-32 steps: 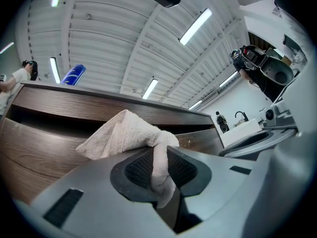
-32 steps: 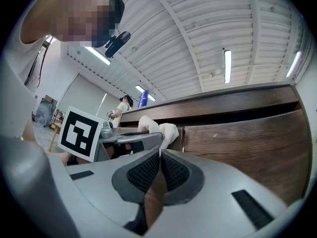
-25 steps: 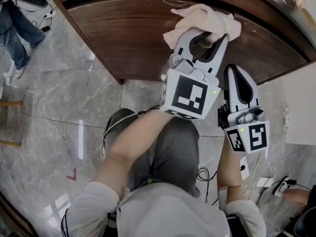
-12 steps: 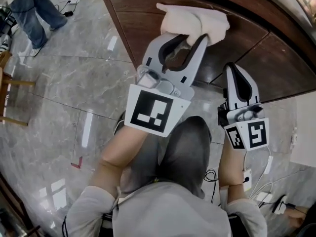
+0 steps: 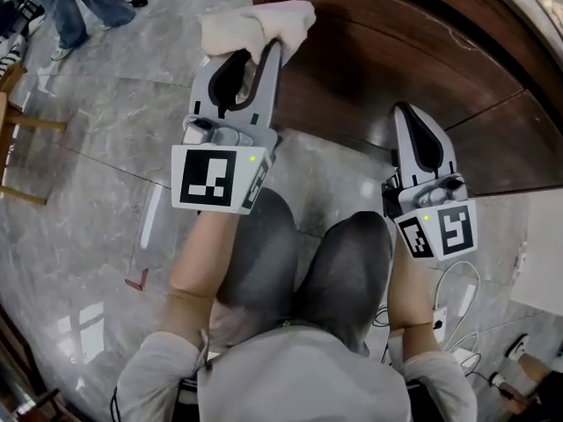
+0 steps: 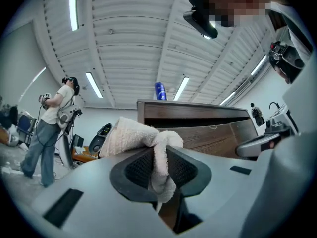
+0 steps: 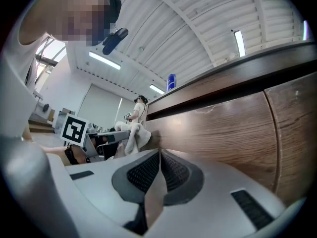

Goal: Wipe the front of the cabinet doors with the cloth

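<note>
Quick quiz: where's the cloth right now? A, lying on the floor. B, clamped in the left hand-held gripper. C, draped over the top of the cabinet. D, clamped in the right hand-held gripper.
B: the left gripper view shows the cloth pinched between the jaws of the left hand-held gripper, while the right hand-held gripper has its jaws together on nothing.

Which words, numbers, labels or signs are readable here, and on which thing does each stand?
No text can be read.
Left tongs, cube: a black-and-white square pattern, no letters.
Right tongs, cube: the same kind of pattern.
Blue container on the cabinet: any print is too small to read.
</note>
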Tool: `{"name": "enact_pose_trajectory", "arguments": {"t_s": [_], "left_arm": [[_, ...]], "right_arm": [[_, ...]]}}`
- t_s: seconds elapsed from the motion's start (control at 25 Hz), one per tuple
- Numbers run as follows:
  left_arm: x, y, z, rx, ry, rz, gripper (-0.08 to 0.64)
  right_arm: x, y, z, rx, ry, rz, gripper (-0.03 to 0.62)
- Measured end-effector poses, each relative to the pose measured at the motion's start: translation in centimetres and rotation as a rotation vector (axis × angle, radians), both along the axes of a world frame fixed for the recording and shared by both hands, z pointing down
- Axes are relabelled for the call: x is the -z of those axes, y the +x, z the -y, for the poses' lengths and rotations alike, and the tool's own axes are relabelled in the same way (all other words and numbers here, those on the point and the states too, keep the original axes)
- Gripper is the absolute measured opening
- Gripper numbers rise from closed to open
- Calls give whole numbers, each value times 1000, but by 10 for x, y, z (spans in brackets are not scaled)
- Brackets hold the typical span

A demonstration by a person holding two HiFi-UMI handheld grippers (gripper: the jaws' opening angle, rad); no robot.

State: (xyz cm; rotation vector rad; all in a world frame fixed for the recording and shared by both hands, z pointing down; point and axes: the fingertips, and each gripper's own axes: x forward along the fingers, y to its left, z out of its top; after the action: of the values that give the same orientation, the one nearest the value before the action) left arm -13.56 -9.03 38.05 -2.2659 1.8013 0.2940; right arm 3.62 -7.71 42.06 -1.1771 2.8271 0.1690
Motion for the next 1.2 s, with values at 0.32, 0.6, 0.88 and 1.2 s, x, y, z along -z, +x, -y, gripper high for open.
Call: {"name": "enact_pose_trajectory", "arguments": {"t_s": [0.32,0.6,0.88,1.2], "left_arm": [[-29,-37,20,78,-19,-14,86],[-49,-17,36,82,-23,33,86],[-73,22,41,20,-80,86,86],[-83,45,40,-28,-101,74,86]], "right_arm": [[-15,-20,2,-8,-20,-32,37],[-14,-11,0,-23,-21,-32,37],[-24,16,-1,-41,-40,-19,37],[-21,25,-6,-48,-33,5,37]]}}
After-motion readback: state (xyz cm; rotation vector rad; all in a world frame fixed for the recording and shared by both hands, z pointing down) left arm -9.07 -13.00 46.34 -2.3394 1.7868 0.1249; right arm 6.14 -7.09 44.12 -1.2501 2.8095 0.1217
